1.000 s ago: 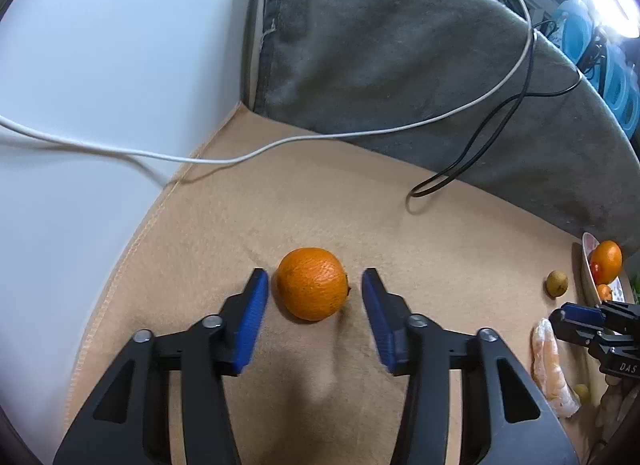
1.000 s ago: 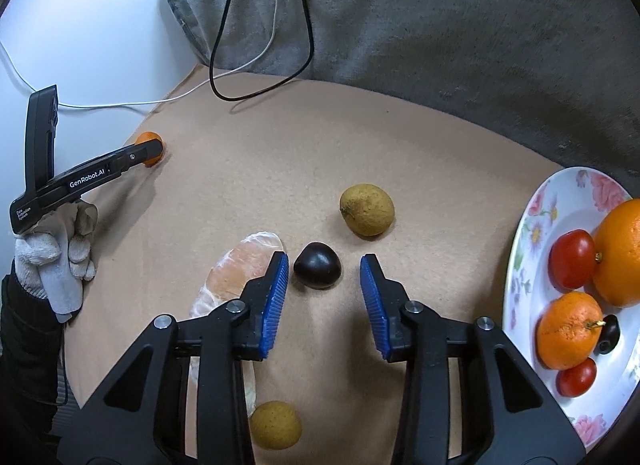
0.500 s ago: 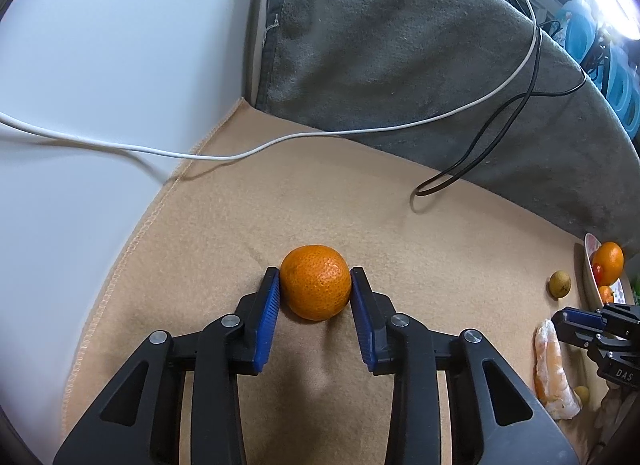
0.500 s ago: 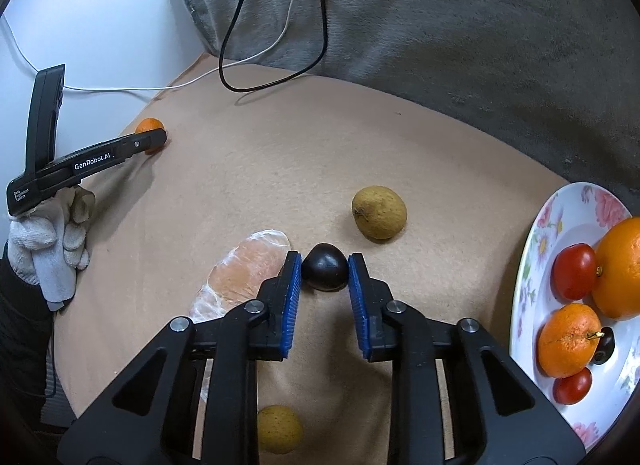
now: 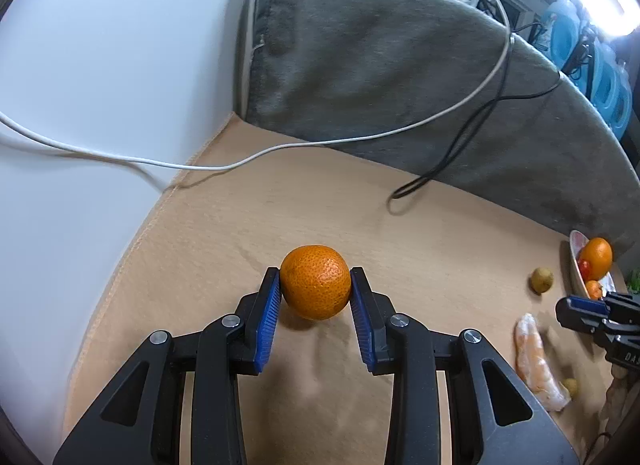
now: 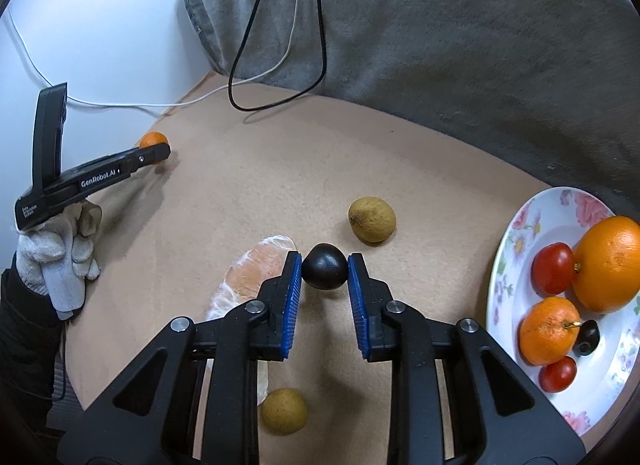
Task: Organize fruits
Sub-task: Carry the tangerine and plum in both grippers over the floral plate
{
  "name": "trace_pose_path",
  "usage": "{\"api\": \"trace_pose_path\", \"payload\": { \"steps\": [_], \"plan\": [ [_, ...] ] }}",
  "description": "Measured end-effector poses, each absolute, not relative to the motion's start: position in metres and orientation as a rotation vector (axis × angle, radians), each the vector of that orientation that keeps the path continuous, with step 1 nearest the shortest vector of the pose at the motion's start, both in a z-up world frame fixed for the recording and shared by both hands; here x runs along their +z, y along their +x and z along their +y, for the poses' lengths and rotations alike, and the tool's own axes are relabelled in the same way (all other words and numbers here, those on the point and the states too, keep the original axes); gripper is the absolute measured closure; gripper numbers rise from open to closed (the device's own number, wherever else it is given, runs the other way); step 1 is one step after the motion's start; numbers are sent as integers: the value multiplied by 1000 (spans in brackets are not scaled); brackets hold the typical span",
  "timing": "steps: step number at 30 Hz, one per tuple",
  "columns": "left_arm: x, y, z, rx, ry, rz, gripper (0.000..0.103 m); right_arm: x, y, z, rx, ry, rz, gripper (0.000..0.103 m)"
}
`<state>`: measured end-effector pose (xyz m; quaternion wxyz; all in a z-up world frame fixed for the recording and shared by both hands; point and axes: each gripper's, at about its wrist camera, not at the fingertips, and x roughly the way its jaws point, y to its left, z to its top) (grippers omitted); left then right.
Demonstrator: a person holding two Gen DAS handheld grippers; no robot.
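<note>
Beside the wrapped segment [image 6: 256,265], right gripper [image 6: 324,271] clamping dark fruit [image 6: 324,272]; left gripper [image 5: 315,285] clamping mandarin [image 5: 315,281].

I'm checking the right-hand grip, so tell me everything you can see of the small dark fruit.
The dark fruit is small, round, smooth and glossy, almost black. It sits clamped between the blue pads of the right gripper, at their tips, over the tan cloth. A wrapped peeled citrus piece lies just behind the left pad; a brownish fruit sits apart.
</note>
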<state>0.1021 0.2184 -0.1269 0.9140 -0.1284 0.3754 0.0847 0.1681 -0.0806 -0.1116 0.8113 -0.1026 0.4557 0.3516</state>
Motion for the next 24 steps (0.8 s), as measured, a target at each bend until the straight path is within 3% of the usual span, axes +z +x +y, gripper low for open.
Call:
{"api": "trace_pose_path", "payload": {
  "steps": [24],
  "plan": [
    [-96, 82, 129, -2, -210, 730, 70, -72, 155, -141, 692, -126, 894, 78]
  ]
}}
